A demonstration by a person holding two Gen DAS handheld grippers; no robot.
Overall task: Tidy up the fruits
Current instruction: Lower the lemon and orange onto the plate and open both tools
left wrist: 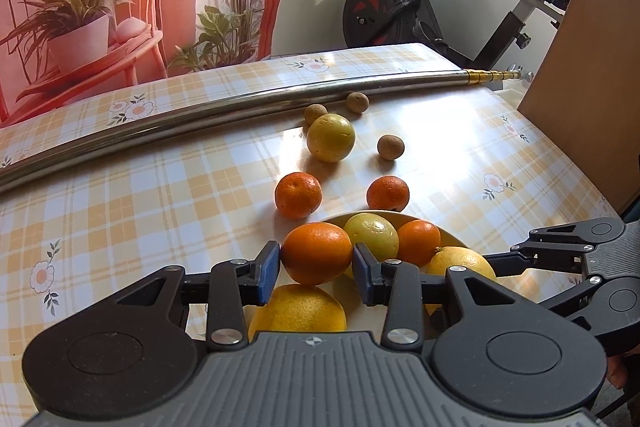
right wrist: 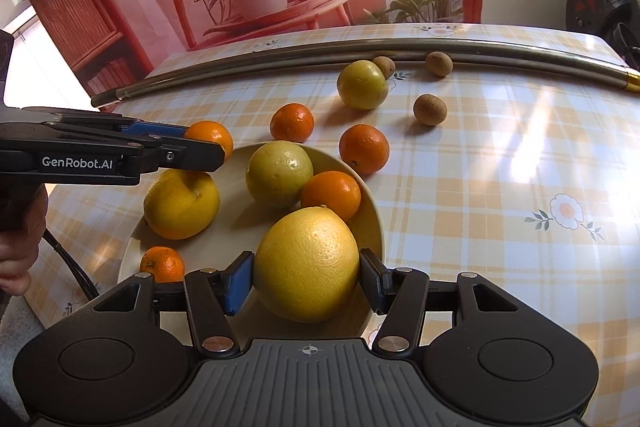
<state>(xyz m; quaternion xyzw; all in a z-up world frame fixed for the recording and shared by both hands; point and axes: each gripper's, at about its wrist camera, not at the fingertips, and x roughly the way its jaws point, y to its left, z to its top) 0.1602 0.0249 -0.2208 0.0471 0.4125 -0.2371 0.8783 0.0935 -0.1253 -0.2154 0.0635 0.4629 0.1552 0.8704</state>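
Both grippers clamp fruit over the round cream plate (right wrist: pixel 370 203): the left gripper (left wrist: pixel 316 265) a small orange mandarin (left wrist: pixel 317 253), the right gripper (right wrist: pixel 306 281) apparently a large yellow grapefruit (right wrist: pixel 307 265), while two mandarins, a greenish-yellow citrus and three brown kiwis wait around twelve o'clock.

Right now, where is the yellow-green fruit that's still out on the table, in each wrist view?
Left wrist view: yellow-green fruit sits upper centre, beyond the plate, in front of the metal pole.
Right wrist view: same fruit upper centre-right, beyond the plate, just below the pole.
Shared landmark: a small brown fruit touching its far side.
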